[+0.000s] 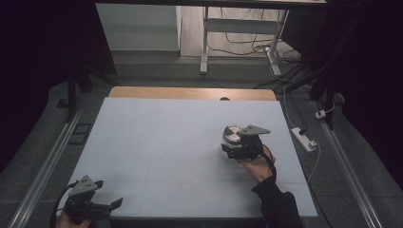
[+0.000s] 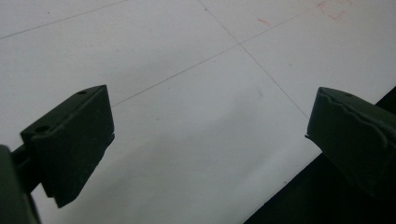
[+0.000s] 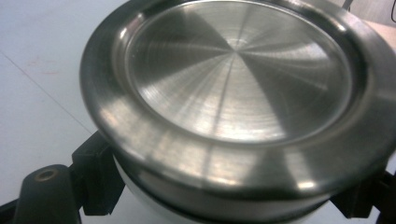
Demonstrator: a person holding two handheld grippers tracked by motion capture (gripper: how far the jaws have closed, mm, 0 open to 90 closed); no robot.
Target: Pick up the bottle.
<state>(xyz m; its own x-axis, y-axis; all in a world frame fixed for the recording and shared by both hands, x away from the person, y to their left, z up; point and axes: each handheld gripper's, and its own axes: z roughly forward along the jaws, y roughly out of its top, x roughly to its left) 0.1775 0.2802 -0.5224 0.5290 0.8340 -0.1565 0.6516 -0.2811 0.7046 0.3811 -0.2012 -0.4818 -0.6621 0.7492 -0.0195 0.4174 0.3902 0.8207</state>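
A round container with a brushed steel lid (image 1: 232,133) stands right of centre on the white table top (image 1: 161,142). My right gripper (image 1: 229,144) reaches it from the near side, held by a hand in a dark sleeve. In the right gripper view the lid (image 3: 238,88) is close up, above a white body, and the black fingers (image 3: 95,179) press on that body from both sides under the rim. My left gripper (image 1: 113,204) sits at the table's near left corner. Its jaws (image 2: 205,140) stand wide apart over bare white surface, with nothing between them.
A wooden strip (image 1: 190,93) runs along the table's far edge. On the floor to the right lie a white power strip (image 1: 304,138) and cables. Metal desk legs (image 1: 204,42) stand beyond the table. The table's near edge (image 2: 285,186) lies just by the left gripper.
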